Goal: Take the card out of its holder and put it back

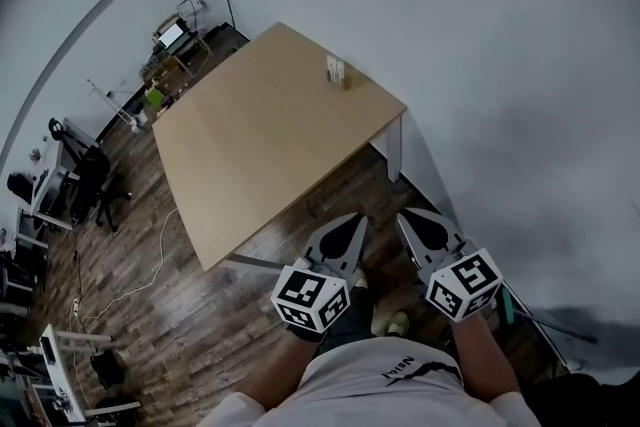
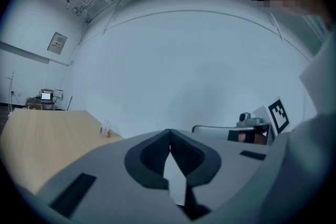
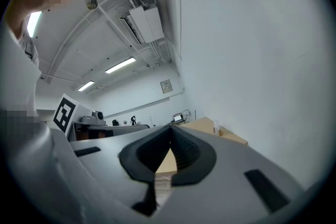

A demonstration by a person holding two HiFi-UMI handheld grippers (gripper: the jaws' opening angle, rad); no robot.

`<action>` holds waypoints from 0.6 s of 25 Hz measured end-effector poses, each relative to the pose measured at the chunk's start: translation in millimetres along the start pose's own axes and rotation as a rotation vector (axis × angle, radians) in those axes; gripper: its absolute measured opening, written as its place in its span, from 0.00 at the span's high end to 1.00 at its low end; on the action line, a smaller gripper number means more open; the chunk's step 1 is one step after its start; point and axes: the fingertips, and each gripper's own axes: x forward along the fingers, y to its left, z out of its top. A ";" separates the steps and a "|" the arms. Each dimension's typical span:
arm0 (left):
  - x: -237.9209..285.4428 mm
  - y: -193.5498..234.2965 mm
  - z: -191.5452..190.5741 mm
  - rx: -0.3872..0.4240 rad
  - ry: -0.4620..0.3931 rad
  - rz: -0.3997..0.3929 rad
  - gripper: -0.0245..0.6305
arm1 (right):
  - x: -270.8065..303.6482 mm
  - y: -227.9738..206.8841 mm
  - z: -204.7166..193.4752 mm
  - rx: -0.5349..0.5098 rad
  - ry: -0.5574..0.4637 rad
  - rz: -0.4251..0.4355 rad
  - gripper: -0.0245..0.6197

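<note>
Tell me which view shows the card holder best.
The head view: the card holder stands clear on the table, near its far edge, seen from above. In the left gripper view the card holder is a tiny distant shape; in the right gripper view it is equally small.

An office: wood floor (image 1: 150, 305), swivel chair (image 1: 97, 177), monitor (image 1: 172, 35).
</note>
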 end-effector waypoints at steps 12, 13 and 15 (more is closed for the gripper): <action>83.4 147.2 35.5 0.010 -0.012 -0.017 0.94 | 165.1 -47.6 14.2 -0.051 0.022 -0.003 0.94; 90.1 160.6 40.8 0.012 -0.010 -0.024 0.94 | 180.4 -50.2 18.2 -0.058 0.021 -0.010 0.94; 102.8 185.7 51.2 0.022 -0.004 -0.039 0.94 | 210.1 -56.4 24.9 -0.063 0.017 -0.023 0.94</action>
